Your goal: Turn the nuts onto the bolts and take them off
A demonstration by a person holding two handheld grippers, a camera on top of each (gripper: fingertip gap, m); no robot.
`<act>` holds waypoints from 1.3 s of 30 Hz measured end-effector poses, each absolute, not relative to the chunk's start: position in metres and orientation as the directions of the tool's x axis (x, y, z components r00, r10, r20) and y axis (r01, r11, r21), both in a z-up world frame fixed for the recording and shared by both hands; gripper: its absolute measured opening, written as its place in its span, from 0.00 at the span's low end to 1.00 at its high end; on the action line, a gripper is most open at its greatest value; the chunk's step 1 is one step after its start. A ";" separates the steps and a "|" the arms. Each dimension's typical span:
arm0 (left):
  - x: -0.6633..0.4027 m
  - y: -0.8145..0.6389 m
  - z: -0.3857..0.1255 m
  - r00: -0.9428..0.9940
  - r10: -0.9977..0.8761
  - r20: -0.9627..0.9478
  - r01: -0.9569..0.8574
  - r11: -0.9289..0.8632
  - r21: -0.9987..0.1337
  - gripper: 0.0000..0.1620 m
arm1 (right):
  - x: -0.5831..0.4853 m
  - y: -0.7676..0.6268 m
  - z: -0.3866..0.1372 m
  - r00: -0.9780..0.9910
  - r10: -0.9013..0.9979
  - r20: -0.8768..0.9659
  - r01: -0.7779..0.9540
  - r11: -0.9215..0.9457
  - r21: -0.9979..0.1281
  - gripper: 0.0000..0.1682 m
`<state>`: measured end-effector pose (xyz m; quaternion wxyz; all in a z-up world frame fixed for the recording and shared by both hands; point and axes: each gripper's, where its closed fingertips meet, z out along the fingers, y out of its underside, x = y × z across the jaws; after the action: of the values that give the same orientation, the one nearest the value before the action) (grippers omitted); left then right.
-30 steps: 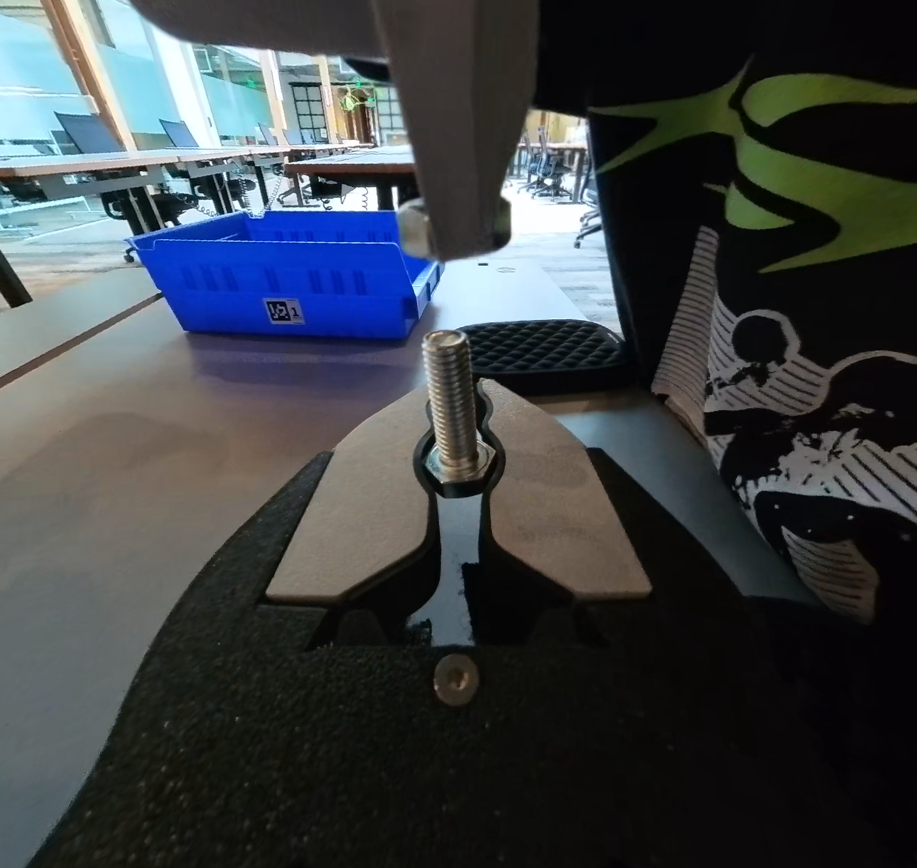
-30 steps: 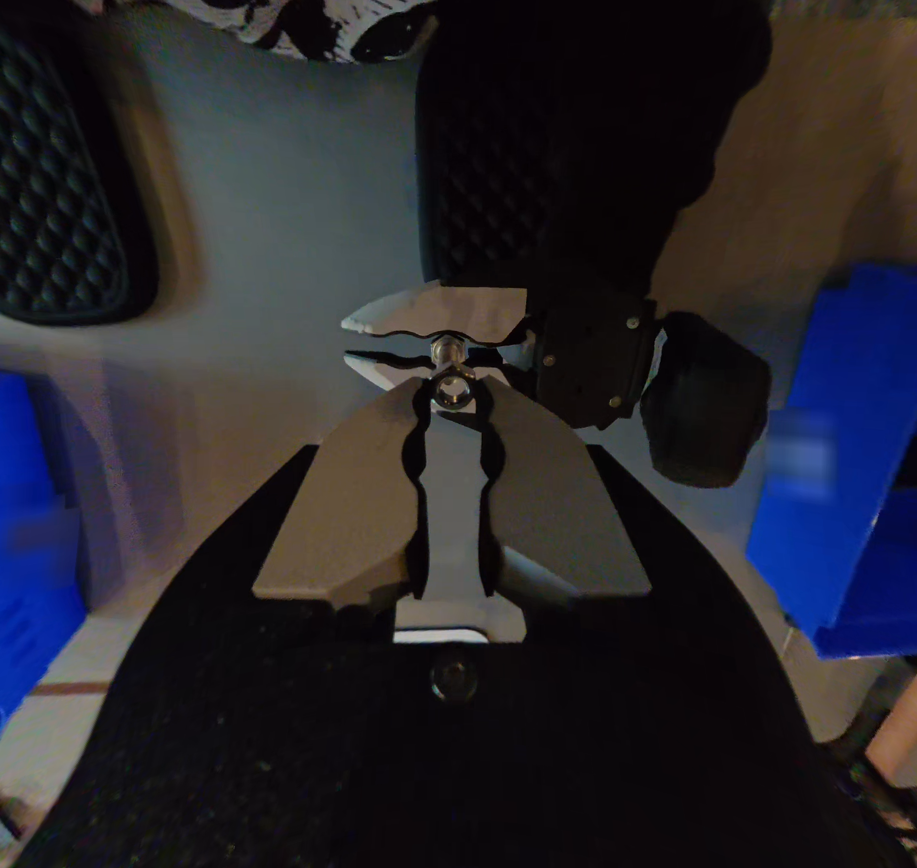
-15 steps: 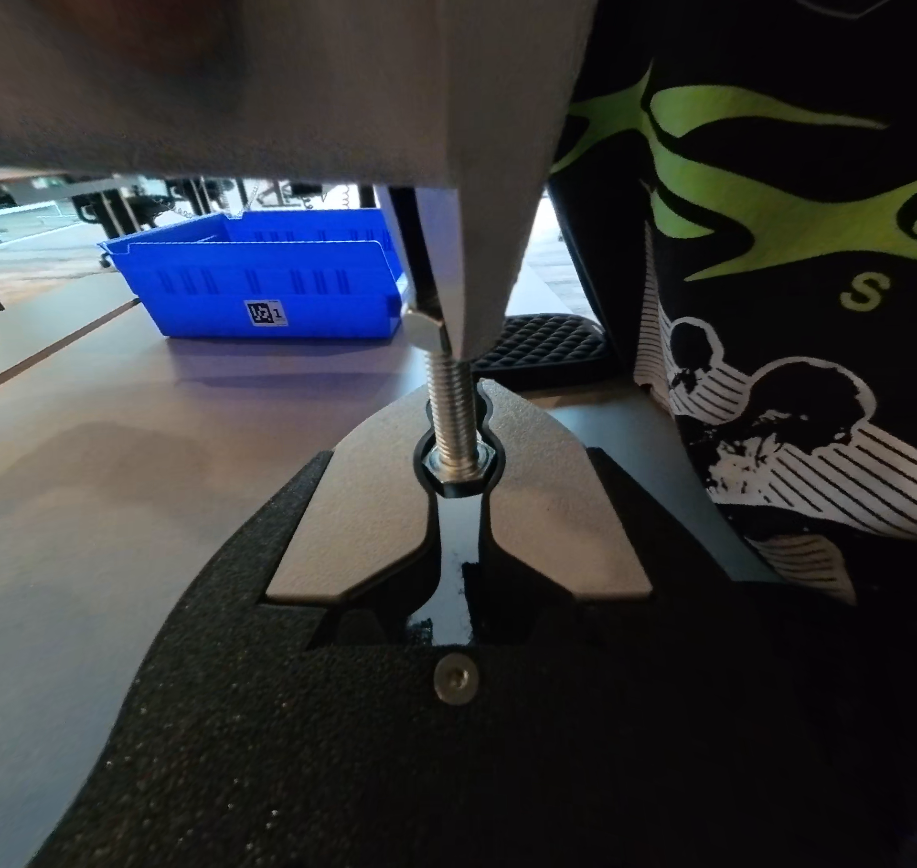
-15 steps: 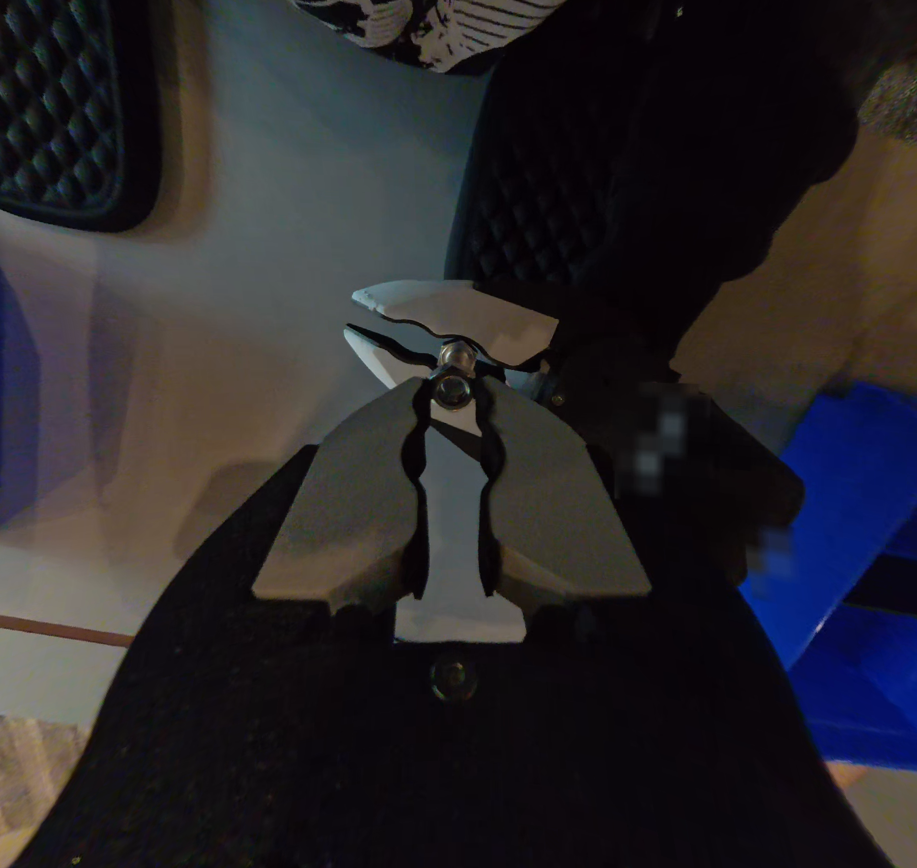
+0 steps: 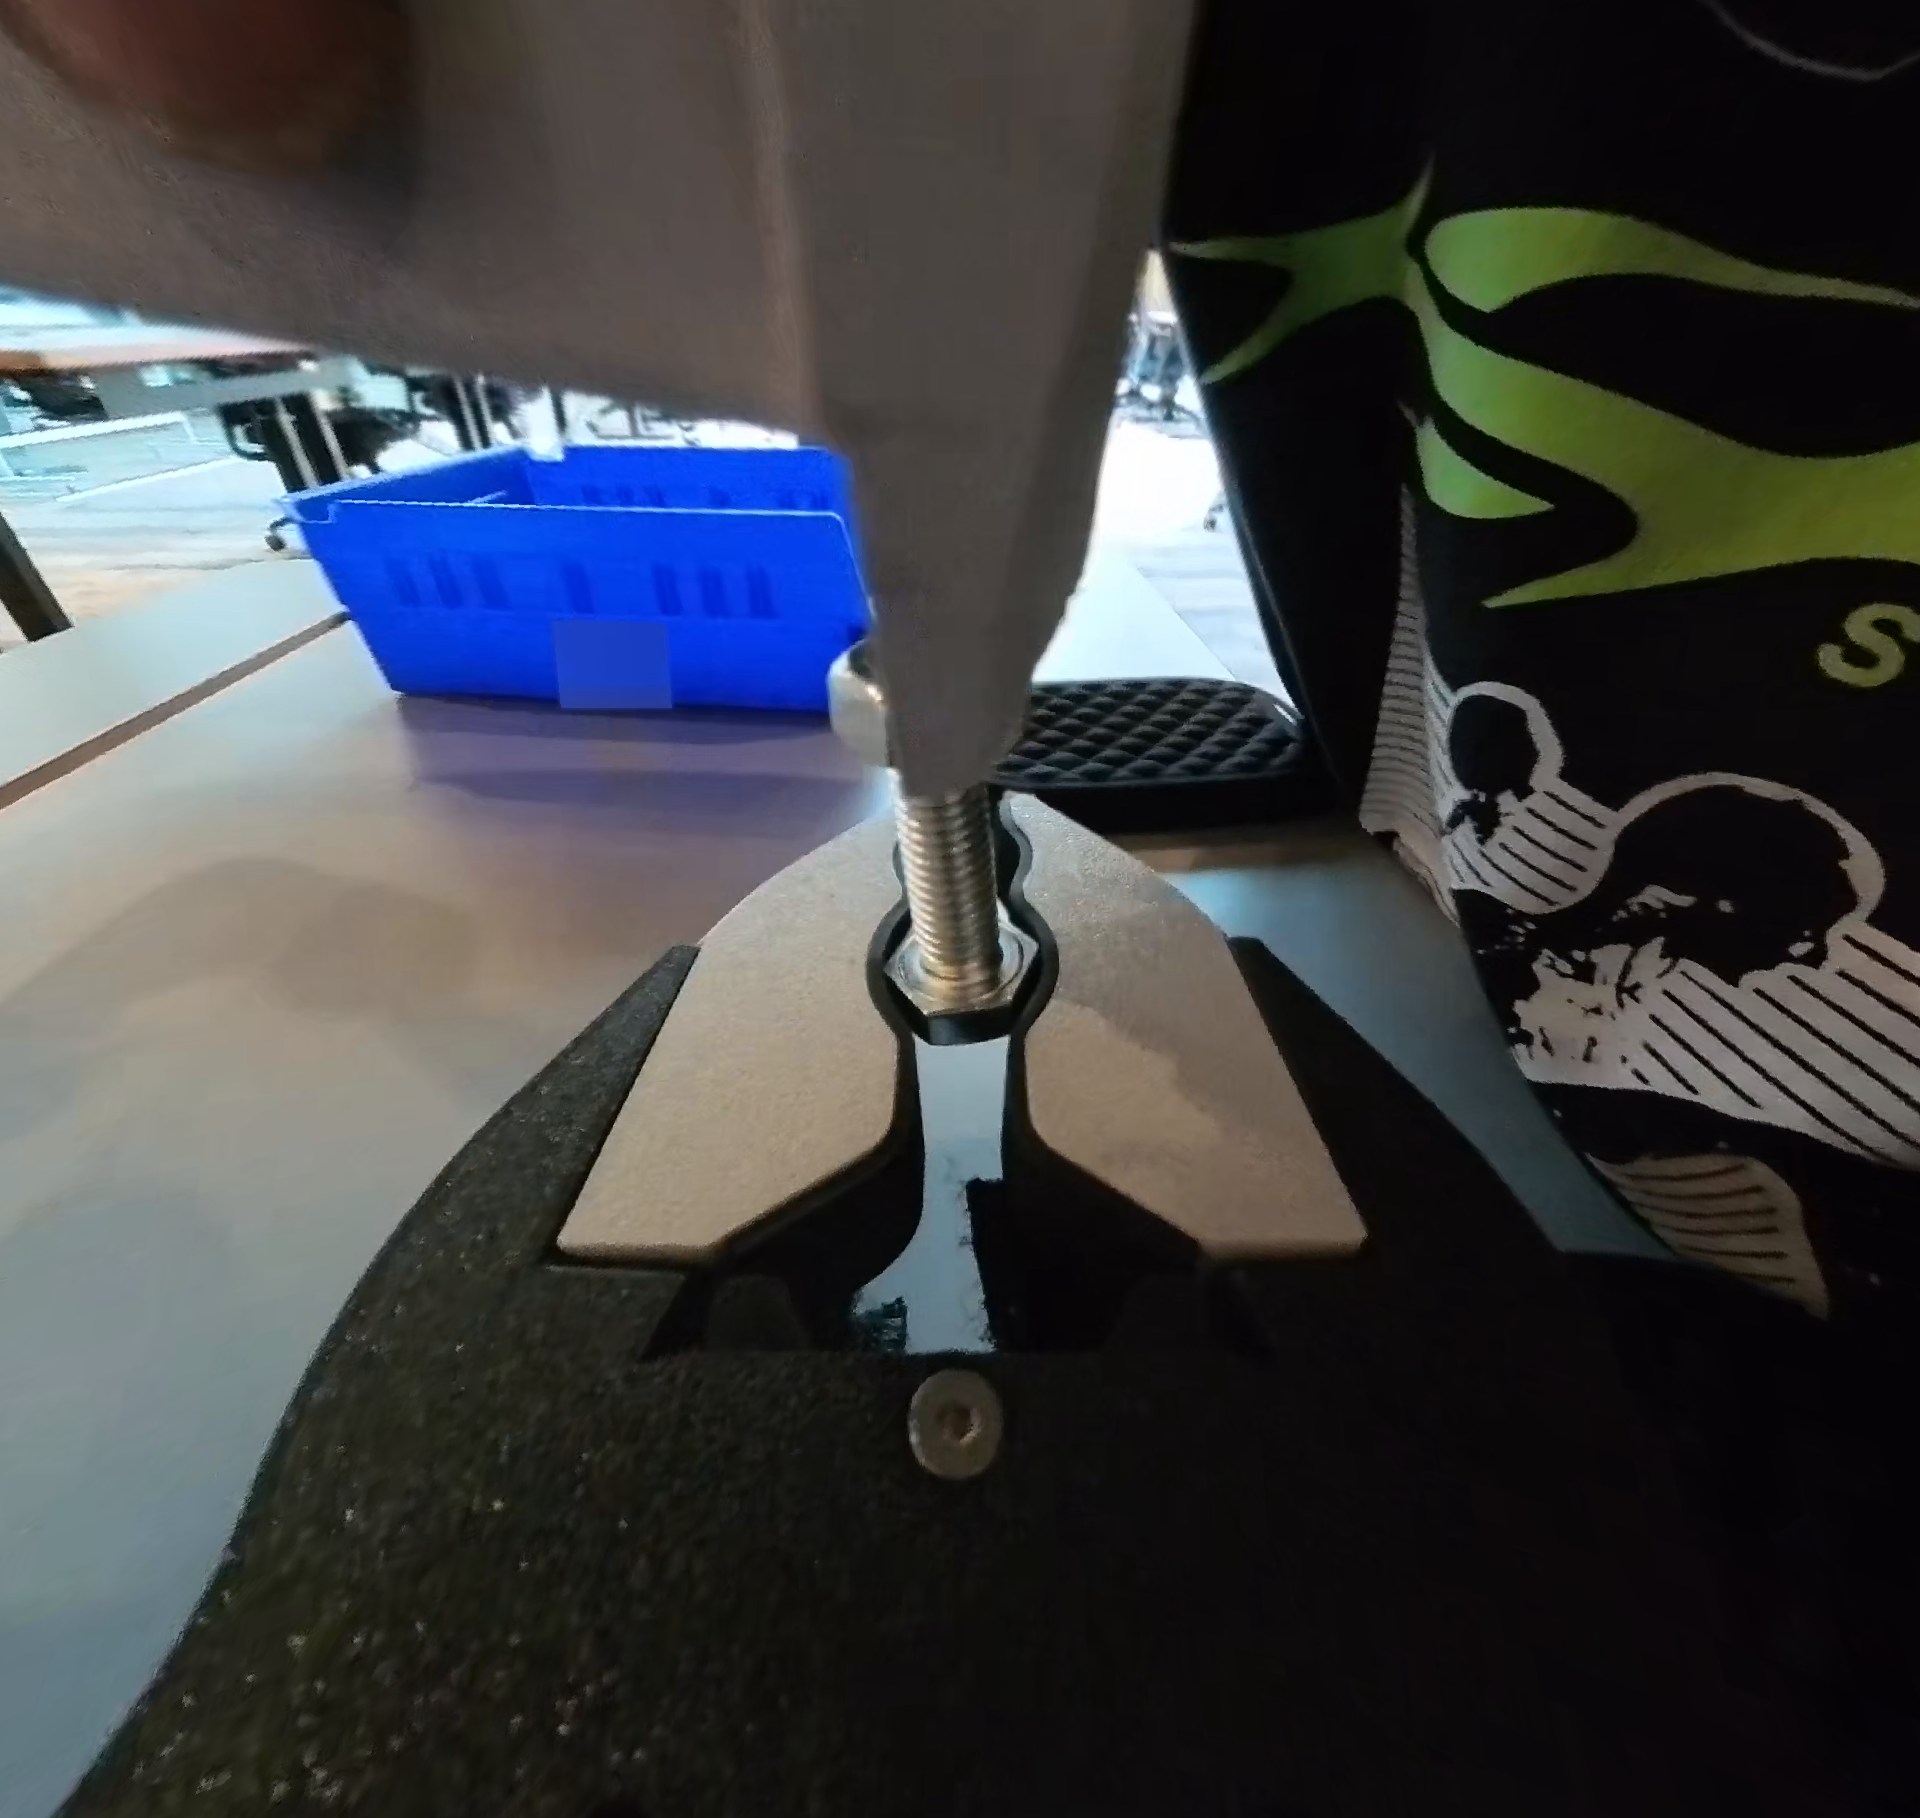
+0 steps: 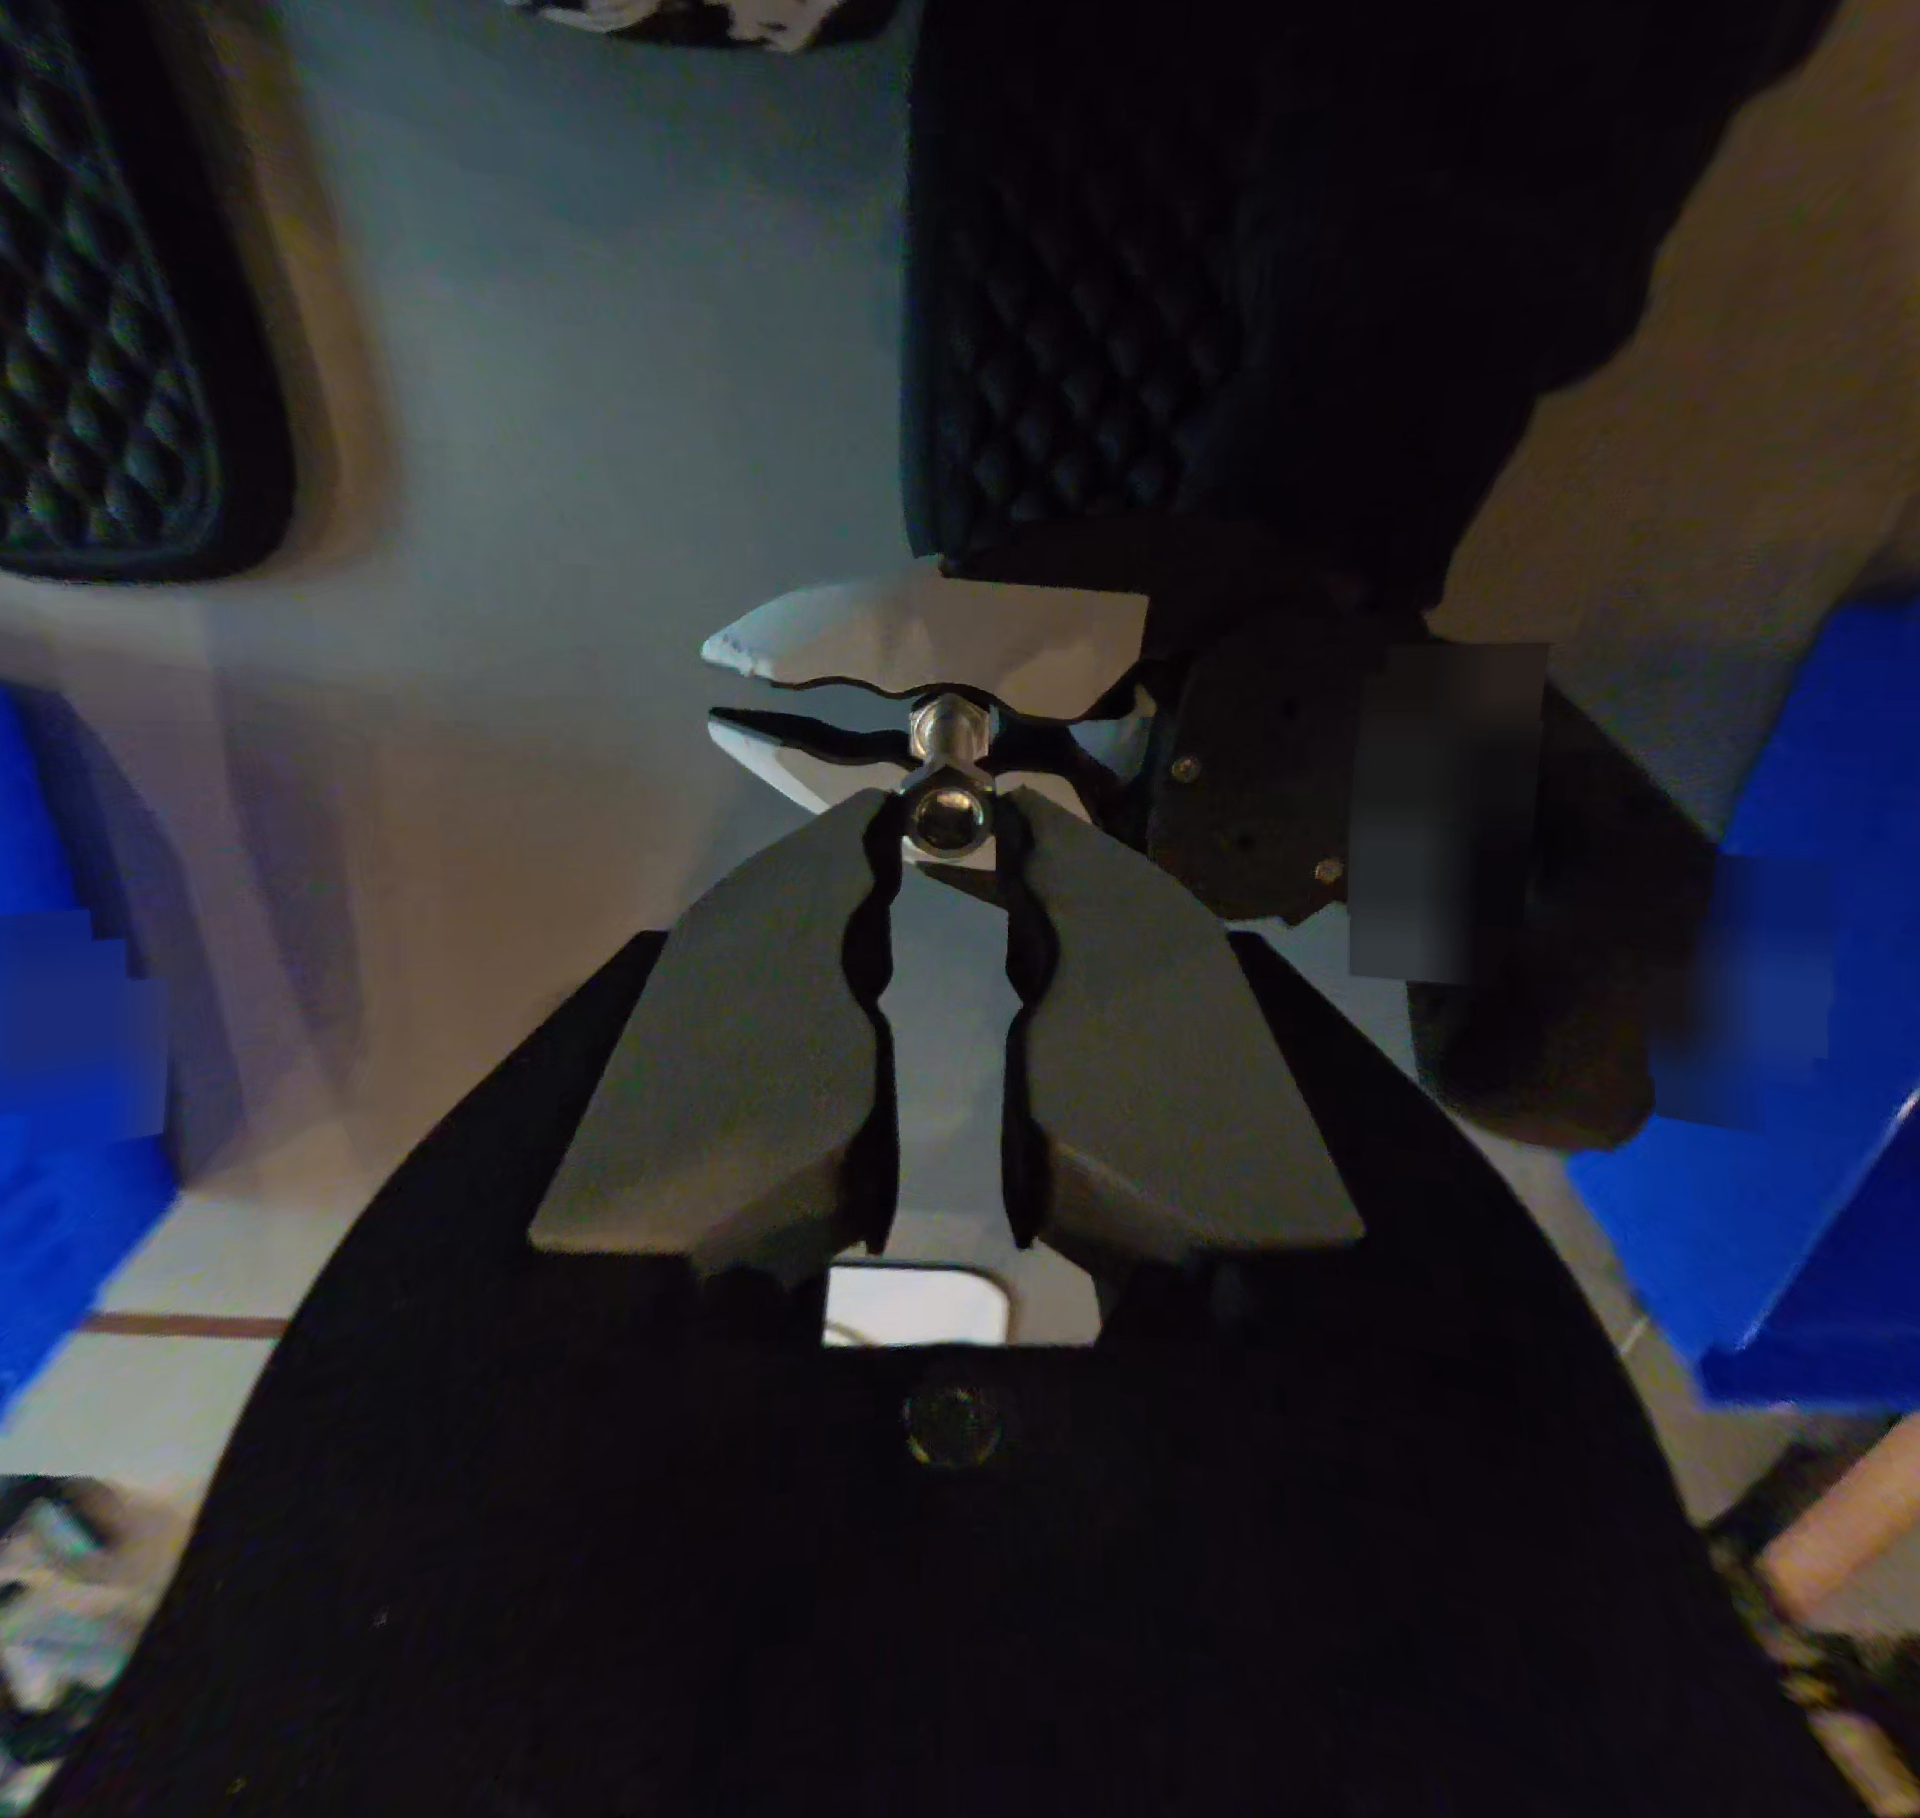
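My left gripper (image 5: 958, 921) is shut on the hex head of a silver bolt (image 5: 948, 885) that stands upright, thread up. My right gripper (image 6: 948, 812) comes down from above and is shut on a silver nut (image 6: 943, 821). In the left wrist view the nut (image 5: 857, 698) sits at the bolt's top end, half hidden by the right gripper's grey fingers (image 5: 966, 480). The right wrist view looks straight down the nut's bore onto the bolt (image 6: 948, 719) and the left gripper (image 6: 894, 708) below it.
A blue bin (image 5: 592, 594) stands on the grey table (image 5: 312, 916) behind the bolt; more blue bins (image 6: 1787, 1093) show at both sides of the right wrist view. Black padded mats (image 5: 1153, 740) lie near the table edge. A person in a black printed shirt (image 5: 1621, 625) stands close on the right. My hands' fingertips stand some 7 cm from each other.
My right gripper has come down with the nut from above the bolt until the nut sits on the bolt's top end. My left gripper still holds the bolt upright.
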<state>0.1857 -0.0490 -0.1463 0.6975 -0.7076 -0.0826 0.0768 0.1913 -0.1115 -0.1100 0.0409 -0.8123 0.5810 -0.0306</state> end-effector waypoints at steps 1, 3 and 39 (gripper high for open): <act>0.185 -0.050 -0.145 0.973 0.231 0.011 0.012 -0.006 -1.000 0.07 | 0.190 -0.112 -0.110 0.267 -0.964 0.003 -0.959 -0.266 -0.095 0.10; 0.184 -0.051 -0.145 0.970 0.241 0.014 0.015 -0.003 -1.000 0.07 | 0.189 -0.113 -0.110 0.162 -0.987 0.005 -0.983 -0.161 -0.093 0.10; 0.175 -0.051 -0.141 0.956 0.291 -0.037 -0.036 -0.007 -0.999 0.07 | 0.196 -0.111 -0.080 -0.040 -0.998 0.049 -0.959 0.025 -0.282 0.09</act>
<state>0.1750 -0.0512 -0.1412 0.6986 -0.6999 -0.0911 0.1170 0.1955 -0.1110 -0.0797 0.0815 -0.6879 0.7113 -0.1195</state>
